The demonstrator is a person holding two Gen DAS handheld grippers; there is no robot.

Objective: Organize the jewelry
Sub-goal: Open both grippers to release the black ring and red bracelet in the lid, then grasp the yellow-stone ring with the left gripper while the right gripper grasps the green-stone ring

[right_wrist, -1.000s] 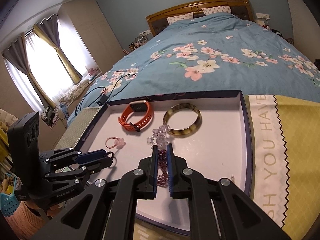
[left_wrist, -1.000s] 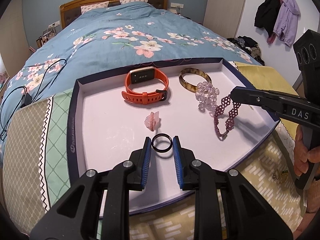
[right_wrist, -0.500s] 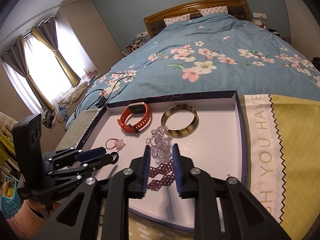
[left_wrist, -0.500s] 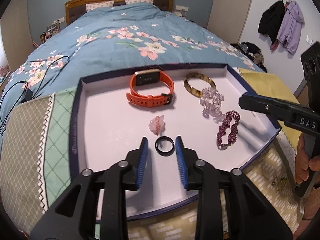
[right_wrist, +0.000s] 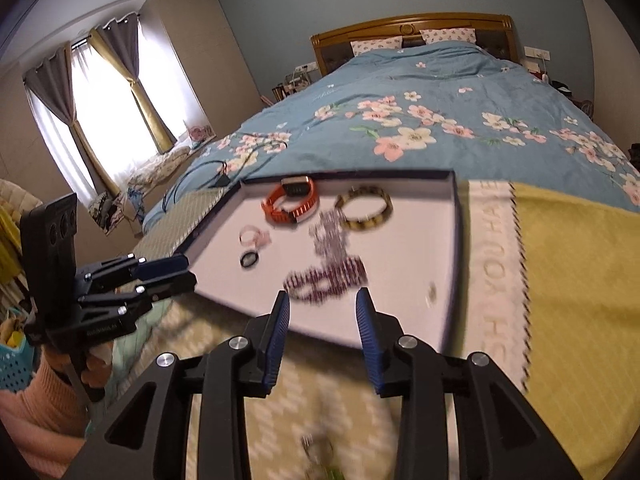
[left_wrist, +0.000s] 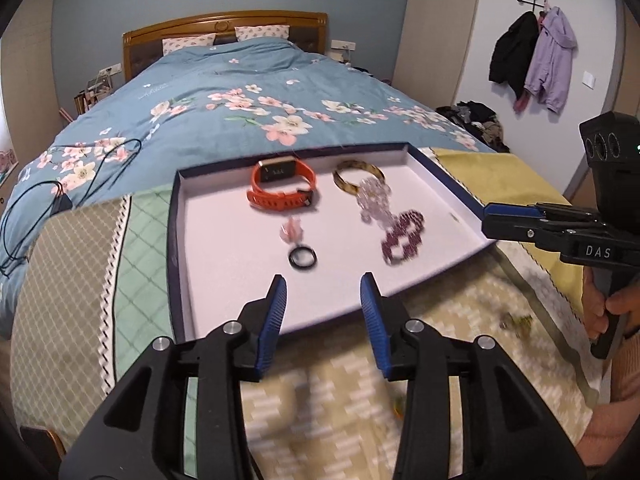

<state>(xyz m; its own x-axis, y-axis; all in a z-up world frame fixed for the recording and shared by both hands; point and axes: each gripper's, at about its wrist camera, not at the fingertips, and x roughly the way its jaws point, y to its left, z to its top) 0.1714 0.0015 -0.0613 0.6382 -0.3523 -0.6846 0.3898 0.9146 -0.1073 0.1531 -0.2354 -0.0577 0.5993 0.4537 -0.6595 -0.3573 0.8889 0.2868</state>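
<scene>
Lying in tray (left_wrist: 176, 240), blurred purple beaded bracelet (left_wrist: 402, 238), black ring (left_wrist: 303, 258)

I see home bedroom: bed (left_wrist: 240, 112) with floral blue duvet, wooden headboard (left_wrist: 224, 28), curtained window (right_wrist: 100, 120), jackets (left_wrist: 532, 56) on wall hooks.

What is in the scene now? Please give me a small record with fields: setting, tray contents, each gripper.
setting: shallow tray on patterned cloths at the foot of a bed with a floral quilt
tray contents: orange smartwatch, tortoiseshell bangle, clear bead bracelet, purple bead bracelet, pink hair clip, black ring
left gripper: open, empty, at the tray's near edge
right gripper: open, empty, just short of the purple bead bracelet
image quality: motion blur on near things
</scene>
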